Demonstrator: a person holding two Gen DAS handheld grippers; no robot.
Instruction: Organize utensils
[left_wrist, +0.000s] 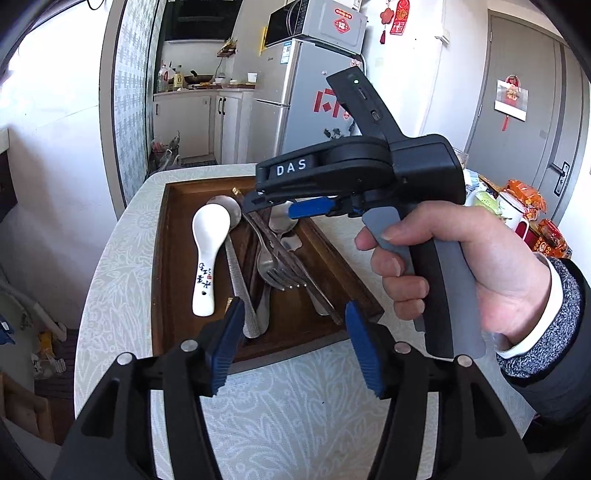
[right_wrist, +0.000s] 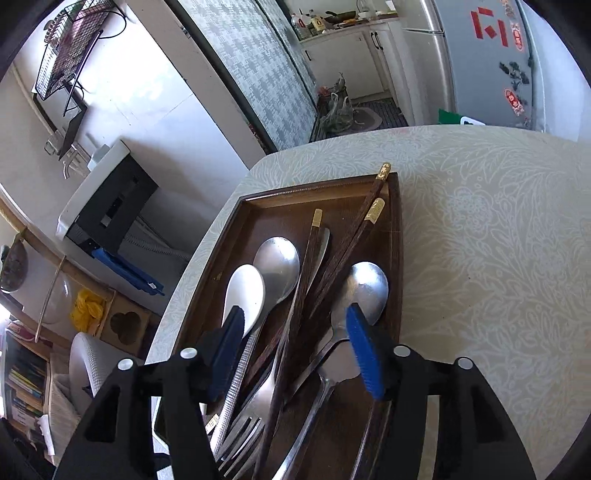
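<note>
Centre of the left wrist view: wooden tray (left_wrist: 162, 258) on the patterned table (left_wrist: 110, 280), holding a mixed heap. Counted here: one white ceramic spoon (left_wrist: 205, 254) at the tray's left, one fork (left_wrist: 277, 271) at middle, dark chopsticks (left_wrist: 291, 266) crossing it; metal spoons partly hidden. Left hand-held gripper (left_wrist: 293, 347) at lower centre, fingers apart, empty, above the tray's near edge. Right hand-held gripper (left_wrist: 273, 203) at upper right, held in the person's hand (left_wrist: 461, 273); whether its tips stand apart cannot be told from this side.

Right wrist view: right hand-held gripper (right_wrist: 295, 350) at lower centre, fingers apart, gripping nothing, straddling the heap. Counted: three gold-tipped chopsticks (right_wrist: 343, 251), two metal spoon bowls (right_wrist: 277, 264) (right_wrist: 364, 290), one ceramic spoon (right_wrist: 243, 295), one fork (right_wrist: 240, 435); further handles at bottom edge, number unclear.

Risk, as judged: pieces overlap, so closing now could pinch several at once or drag a neighbour; one chopstick end overhangs the tray's upper rim and might tip out.
</note>
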